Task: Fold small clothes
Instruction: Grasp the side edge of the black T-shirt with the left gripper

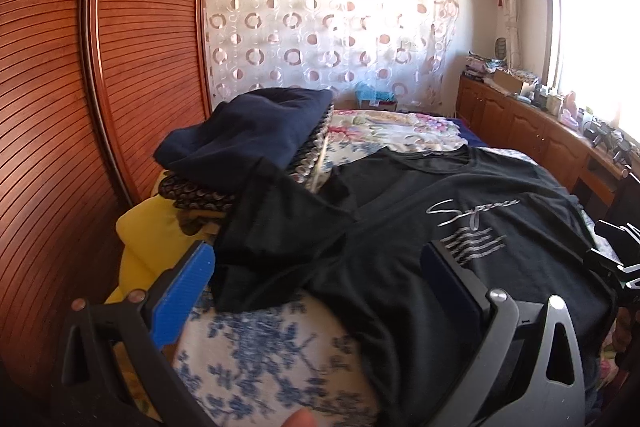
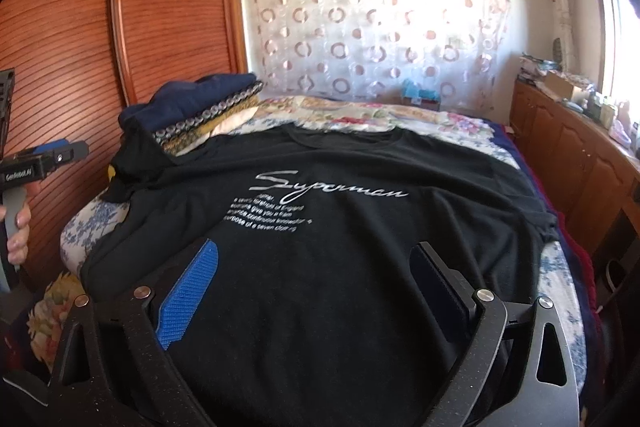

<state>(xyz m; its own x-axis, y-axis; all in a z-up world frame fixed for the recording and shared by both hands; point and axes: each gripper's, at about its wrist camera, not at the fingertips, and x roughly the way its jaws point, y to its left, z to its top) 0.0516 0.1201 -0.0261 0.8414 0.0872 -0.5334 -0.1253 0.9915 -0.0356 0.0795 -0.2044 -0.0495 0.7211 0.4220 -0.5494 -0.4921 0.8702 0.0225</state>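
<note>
A black T-shirt (image 2: 360, 227) with silver "Superman" lettering lies spread front-up on the bed, collar at the far end. It also shows in the left wrist view (image 1: 460, 195), its left sleeve (image 1: 280, 223) rumpled over the bed's left side. My left gripper (image 1: 316, 263) is open and empty, hovering near that sleeve and the shirt's left edge. My right gripper (image 2: 314, 267) is open and empty, low over the shirt's lower middle. The left gripper also shows at the far left of the right wrist view (image 2: 60, 153), held in a hand.
A pile of folded clothes (image 1: 248, 135), navy on top, sits on the bed's far left by the wooden wardrobe (image 1: 120, 47). A yellow cloth (image 1: 148, 239) lies beside it. A floral bedsheet (image 1: 260, 355) covers the bed. A cluttered wooden cabinet (image 2: 568, 147) runs along the right.
</note>
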